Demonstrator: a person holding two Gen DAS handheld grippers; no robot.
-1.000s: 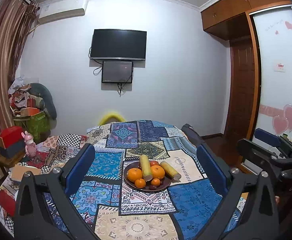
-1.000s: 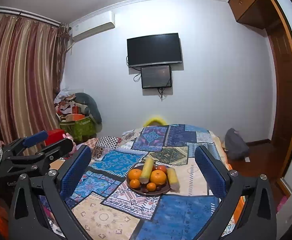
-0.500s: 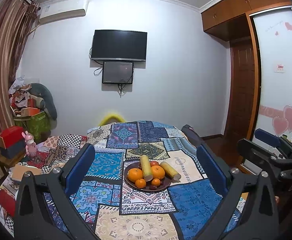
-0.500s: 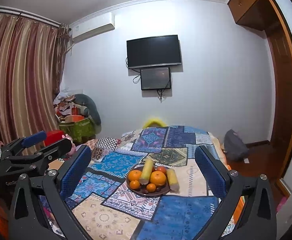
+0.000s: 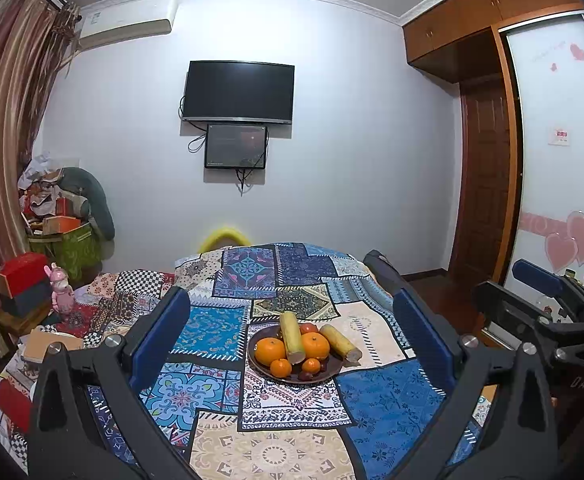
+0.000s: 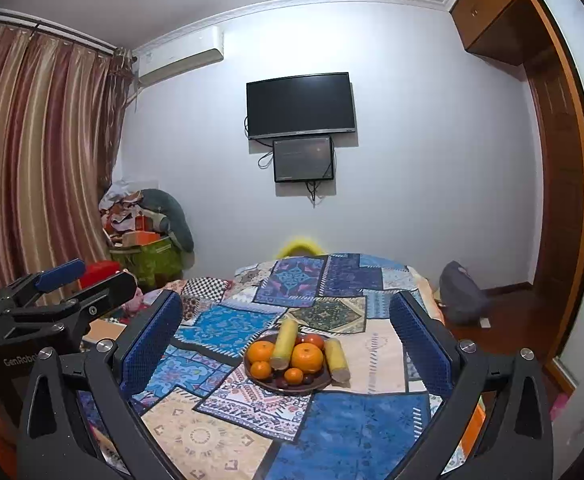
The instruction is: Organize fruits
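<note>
A dark brown plate [image 5: 333, 370] sits mid-table on a patchwork cloth [image 5: 292, 400]. It holds several oranges [image 5: 270, 351], two yellow corn cobs [image 5: 292, 337], a red fruit and dark small fruits. The same plate [image 6: 319, 382] with oranges [image 6: 307, 357] and cobs [image 6: 285, 343] shows in the right wrist view. My left gripper [image 5: 292, 332] is open and empty, held above the table short of the plate. My right gripper [image 6: 286, 332] is open and empty, likewise short of the plate. Each gripper shows at the other view's edge.
A TV [image 5: 238, 92] hangs on the far wall. Clutter and boxes [image 5: 60, 232] pile at the left by the curtain. A wooden door [image 5: 485, 184] and a wardrobe stand at the right. A dark bag [image 6: 459, 292] lies on the floor by the table.
Both views have shifted very slightly; the plate and fruit have not moved. Both grippers remain open.
</note>
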